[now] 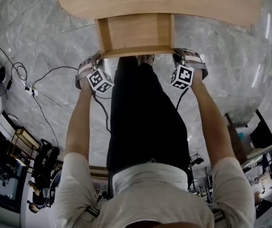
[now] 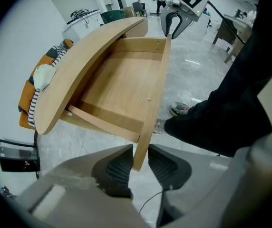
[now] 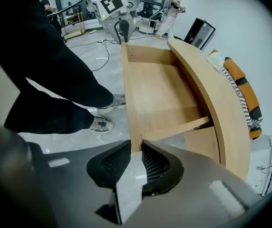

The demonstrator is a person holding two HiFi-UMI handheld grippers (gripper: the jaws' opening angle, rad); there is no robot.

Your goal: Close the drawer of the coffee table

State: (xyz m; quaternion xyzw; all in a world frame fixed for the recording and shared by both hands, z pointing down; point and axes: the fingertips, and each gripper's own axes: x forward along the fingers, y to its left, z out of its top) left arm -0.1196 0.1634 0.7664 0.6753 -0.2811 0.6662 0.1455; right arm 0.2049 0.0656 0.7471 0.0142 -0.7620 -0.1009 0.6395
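Head view: the drawer (image 1: 136, 34) sticks out from under the bench (image 1: 160, 1) toward the person, open side up. Its front panel (image 1: 136, 51) runs L–R and the slide axis runs crosswise to that. Inside is only the bare wood bottom. The left claw (image 1: 98, 58) is at the drawer's L front corner and the right claw (image 1: 179, 54) at its R front corner. Grey marble floor (image 1: 41, 37) lies below the drawer.

Left gripper view: the left claw (image 2: 140, 161) is clamped on the near end of the front panel, w/ dark ribbed pads on both faces of the thin board. The drawer is a boxy tray of flat, light wood boards. The bench top, rounded at its edge, covers the drawer's back part.

Right gripper view: the right claw (image 3: 135, 163) is clamped on the panel's other end, pads tight on the board. The left claw sits at the far end of the same panel.
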